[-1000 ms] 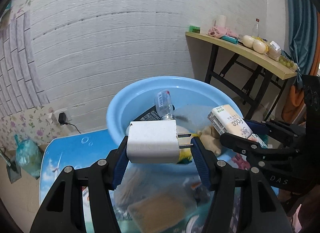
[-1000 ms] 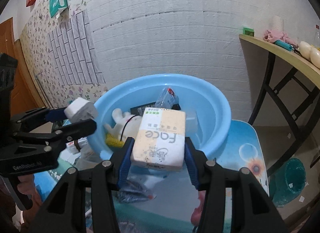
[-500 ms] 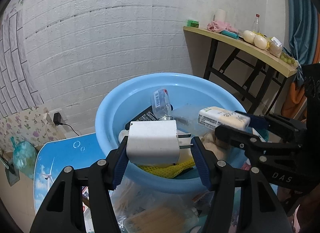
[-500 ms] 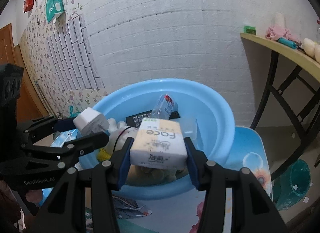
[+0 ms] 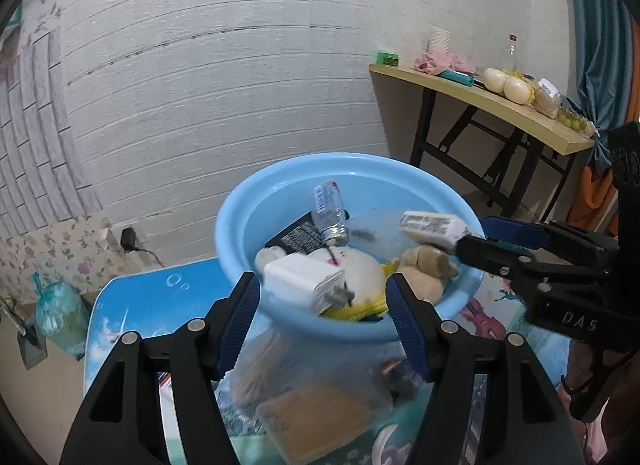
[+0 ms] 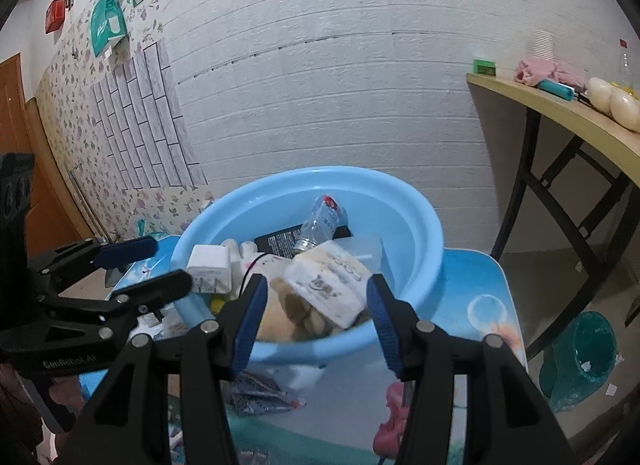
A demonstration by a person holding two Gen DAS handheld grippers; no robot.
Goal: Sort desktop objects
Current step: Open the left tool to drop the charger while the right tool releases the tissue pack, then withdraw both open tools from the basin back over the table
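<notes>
Both my tongs stand wide over the round light-blue plastic basin (image 5: 240, 221): the white plug-in charger block (image 5: 302, 283) tilts loose ahead of my left tongs (image 5: 322, 297), and the cream rectangular tissue pack (image 6: 330, 285) ahead of my right tongs (image 6: 316, 301).

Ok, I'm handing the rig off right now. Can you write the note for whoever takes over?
Left gripper: open; the white charger sits loose and tilted between its fingers, over the blue basin.
Right gripper: open; the tissue pack lies tilted between its fingers, also over the basin.
Done: a bottle, a black box and plush toys are in the basin.
Left: clear bags and packets on the table in front of the basin.
</notes>
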